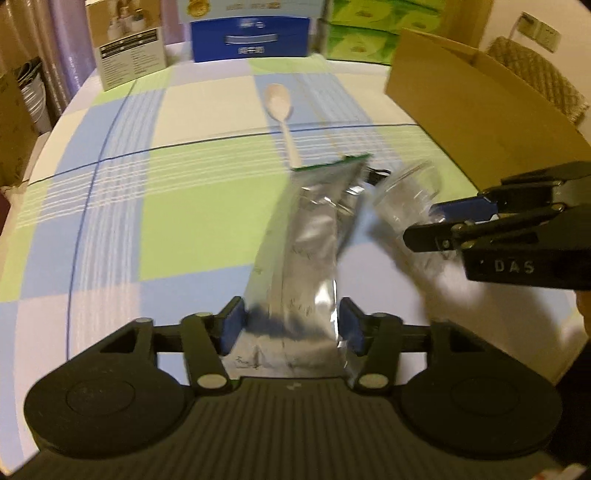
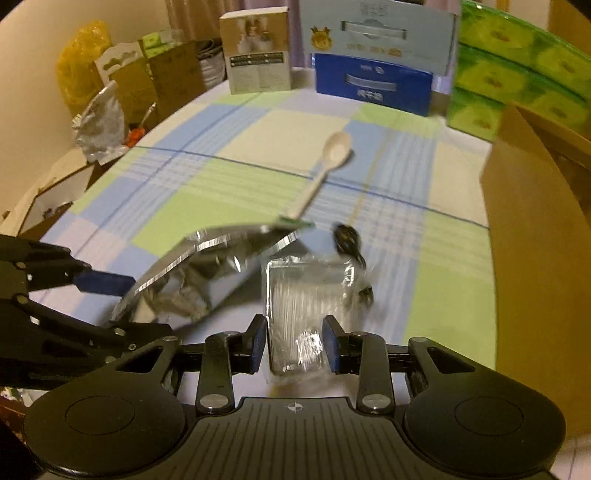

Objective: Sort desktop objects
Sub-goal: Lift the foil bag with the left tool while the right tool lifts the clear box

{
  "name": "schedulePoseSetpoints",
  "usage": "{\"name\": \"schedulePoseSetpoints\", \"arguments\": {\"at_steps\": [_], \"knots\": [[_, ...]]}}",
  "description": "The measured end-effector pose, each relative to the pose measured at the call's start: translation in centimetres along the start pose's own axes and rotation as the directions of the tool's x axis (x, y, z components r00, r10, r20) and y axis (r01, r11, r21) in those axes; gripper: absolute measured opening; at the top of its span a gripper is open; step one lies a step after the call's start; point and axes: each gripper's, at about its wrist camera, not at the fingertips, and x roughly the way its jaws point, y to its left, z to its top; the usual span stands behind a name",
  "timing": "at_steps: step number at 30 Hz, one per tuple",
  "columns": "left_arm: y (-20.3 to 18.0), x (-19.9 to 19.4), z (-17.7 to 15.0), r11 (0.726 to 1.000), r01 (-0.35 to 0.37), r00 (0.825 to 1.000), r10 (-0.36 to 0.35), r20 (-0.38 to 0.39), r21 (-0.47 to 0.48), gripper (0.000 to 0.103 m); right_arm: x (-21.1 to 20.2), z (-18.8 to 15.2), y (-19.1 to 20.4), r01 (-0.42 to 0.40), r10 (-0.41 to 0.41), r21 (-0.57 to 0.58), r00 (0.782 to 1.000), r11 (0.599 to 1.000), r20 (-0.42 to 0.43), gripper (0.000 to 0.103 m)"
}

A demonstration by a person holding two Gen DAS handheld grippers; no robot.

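My left gripper [image 1: 291,321] is shut on a silver foil pouch [image 1: 310,240] with a green top edge, held just above the checked tablecloth [image 1: 110,221]. In the right wrist view the pouch [image 2: 207,266] lies tilted, with the left gripper [image 2: 125,302] at its left end. My right gripper [image 2: 294,328] is shut on a clear plastic box [image 2: 303,295] wrapped in film. From the left wrist, the right gripper [image 1: 424,223] and the clear box [image 1: 406,195] sit close beside the pouch. A white plastic spoon [image 1: 280,107] [image 2: 332,155] lies farther back on the cloth.
An open cardboard box [image 1: 480,110] [image 2: 535,240] stands at the right. A small black item [image 2: 347,236] lies behind the clear box. A blue box [image 1: 251,40], a printed carton [image 1: 129,48] and green packs [image 1: 362,33] line the far edge. Cartons stand off the table's left edge [image 2: 140,85].
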Motion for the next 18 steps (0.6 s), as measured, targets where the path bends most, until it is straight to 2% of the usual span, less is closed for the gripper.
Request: {"name": "schedulePoseSetpoints", "arguments": {"at_steps": [1, 3, 5, 7, 10, 18], "knots": [[-0.2, -0.2, 0.0, 1.000, 0.006, 1.000, -0.006, 0.005, 0.012, 0.053, -0.3, -0.3, -0.1, 0.003, -0.003, 0.003, 1.000, 1.000, 0.012, 0.036], [-0.2, -0.6, 0.4, 1.000, 0.008, 1.000, -0.008, 0.023, 0.019, 0.062, -0.8, -0.8, -0.6, 0.024, -0.024, 0.008, 0.999, 1.000, 0.028, 0.057], [0.3, -1.1, 1.0, 1.000, 0.011, 0.999, -0.011, 0.048, 0.005, 0.064, -1.0, -1.1, -1.3, 0.024, -0.025, 0.025, 0.999, 0.999, 0.029, 0.063], [0.8, -0.9, 1.8, 1.000, 0.019, 0.999, -0.019, 0.049, 0.002, 0.069, -0.9, -1.2, -2.0, 0.019, -0.020, 0.046, 1.000, 0.999, 0.022, 0.065], [0.8, 0.0, 3.2, 0.999, 0.013, 0.999, -0.014, 0.033, 0.045, 0.071, -0.5, -1.2, -2.8, 0.011, -0.011, 0.078, 1.000, 0.997, 0.004, 0.069], [0.6, 3.8, 4.8, 0.989, 0.072, 0.995, -0.063, -0.077, 0.126, 0.071, 0.9, -1.2, -3.2, -0.023, 0.026, 0.059, 0.999, 0.998, -0.043, 0.075]]}}
